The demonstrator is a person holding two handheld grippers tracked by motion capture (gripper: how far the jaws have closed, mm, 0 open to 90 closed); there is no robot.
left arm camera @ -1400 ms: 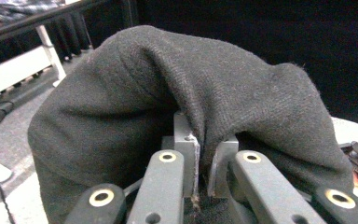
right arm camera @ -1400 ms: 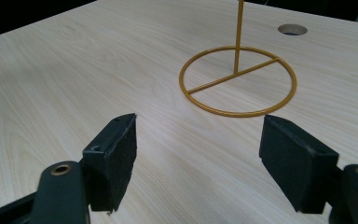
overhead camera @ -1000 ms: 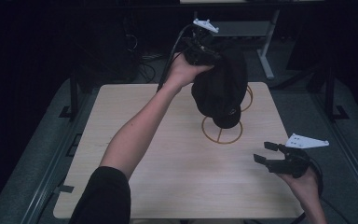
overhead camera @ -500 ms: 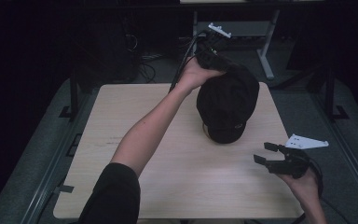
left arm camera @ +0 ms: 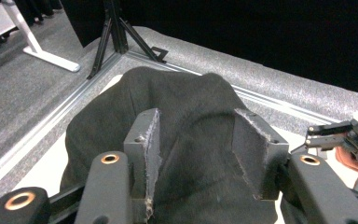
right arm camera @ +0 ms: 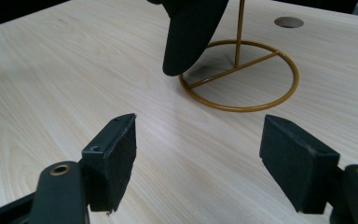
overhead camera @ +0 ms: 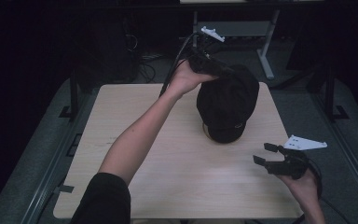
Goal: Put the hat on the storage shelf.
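A second ago the black cap (overhead camera: 227,105) hangs from the left claw (overhead camera: 213,66) above the bare gold stand (right arm camera: 240,74); now it sits over the stand in the upper centre of the high view, hiding the ring there. The left claw's jaws have just been opening; cap fabric lies between them, and they stand spread, their pads off the cloth. The right claw (overhead camera: 266,154), at the lower right, keeps its place, jaws spread on nothing, above the wood. There is one cap, one stand and two claws. In the right gripper view the cap's brim points down beside the stand's ring base. The counter (overhead camera: 135,121) is pale wood grain; grey carpet and dark surroundings lie around it.
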